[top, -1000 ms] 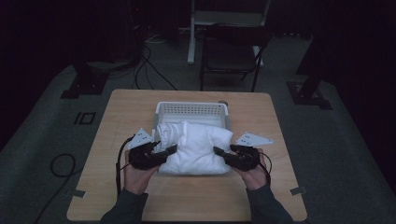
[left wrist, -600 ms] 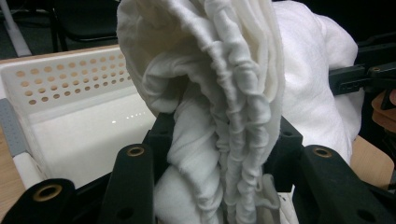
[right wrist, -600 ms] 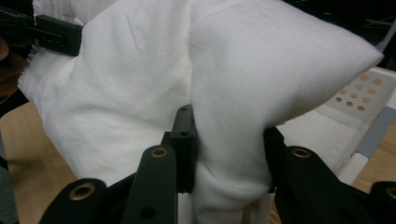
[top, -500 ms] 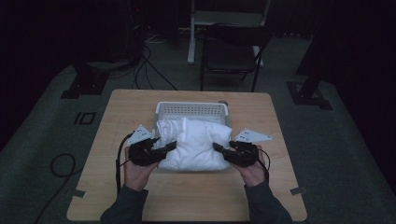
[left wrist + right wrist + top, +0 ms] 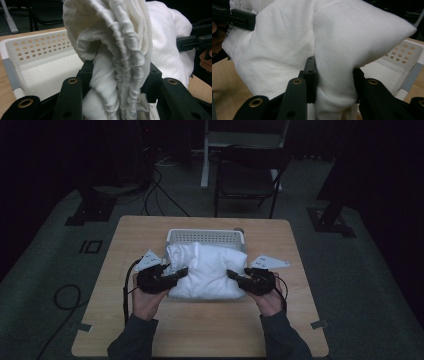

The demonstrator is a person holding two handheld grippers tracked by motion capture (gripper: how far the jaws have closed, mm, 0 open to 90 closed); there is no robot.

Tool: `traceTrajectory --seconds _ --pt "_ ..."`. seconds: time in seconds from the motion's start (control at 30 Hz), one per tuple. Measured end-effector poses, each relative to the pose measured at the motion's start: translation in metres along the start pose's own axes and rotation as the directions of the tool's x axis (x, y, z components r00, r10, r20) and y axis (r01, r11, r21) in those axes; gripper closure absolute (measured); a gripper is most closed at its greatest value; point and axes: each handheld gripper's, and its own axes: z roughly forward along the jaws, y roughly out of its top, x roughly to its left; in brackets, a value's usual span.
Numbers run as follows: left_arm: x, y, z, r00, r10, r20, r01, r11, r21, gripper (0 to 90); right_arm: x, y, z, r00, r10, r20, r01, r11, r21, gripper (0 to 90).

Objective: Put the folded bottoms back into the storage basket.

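White cloth (image 5: 209, 270) bunched over the near rim of a white perforated basket (image 5: 205, 236), mid-table (image 5: 120, 245). Left tongs (image 5: 176, 272) pinching the cloth's left edge; the left gripper view shows gathered folds (image 5: 125, 62) clamped between the jaws. Right tongs (image 5: 235, 275) pinching the right edge; the right gripper view shows a thick fold (image 5: 337, 82) squeezed between the jaws. Cloth spans between both tongs. Dark chair (image 5: 247, 175) beyond the table.

Soft, matt white cloth (image 5: 117, 50), ribbed at its bunched edge; perforated plastic basket (image 5: 37, 47); pale wood-grain table (image 5: 200, 330).
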Motion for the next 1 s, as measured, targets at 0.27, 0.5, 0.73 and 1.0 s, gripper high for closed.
traceTrajectory --seconds 0.27,0.5,0.73,1.0 --pt "0.003 0.006 0.000 1.0000 -0.002 -0.003 0.002 0.9999 -0.011 55.9 -0.002 0.007 0.002 1.0000 -0.006 0.003 0.006 1.000 -0.007 68.9" --pt "0.005 0.013 -0.001 1.0000 0.002 -0.008 -0.002 0.9997 -0.026 55.9 -0.005 0.015 0.003 0.9999 -0.010 0.006 0.010 1.000 -0.022 69.0" --pt "0.007 0.018 0.001 1.0000 0.000 -0.010 -0.001 0.9995 -0.033 55.9 -0.009 0.021 0.004 0.9999 -0.005 0.009 0.006 1.000 -0.030 69.0" --pt "0.011 0.022 0.004 0.9999 -0.002 -0.013 0.001 0.9994 -0.035 55.9 -0.012 0.025 0.007 0.9999 0.000 0.013 0.000 0.999 -0.033 69.0"
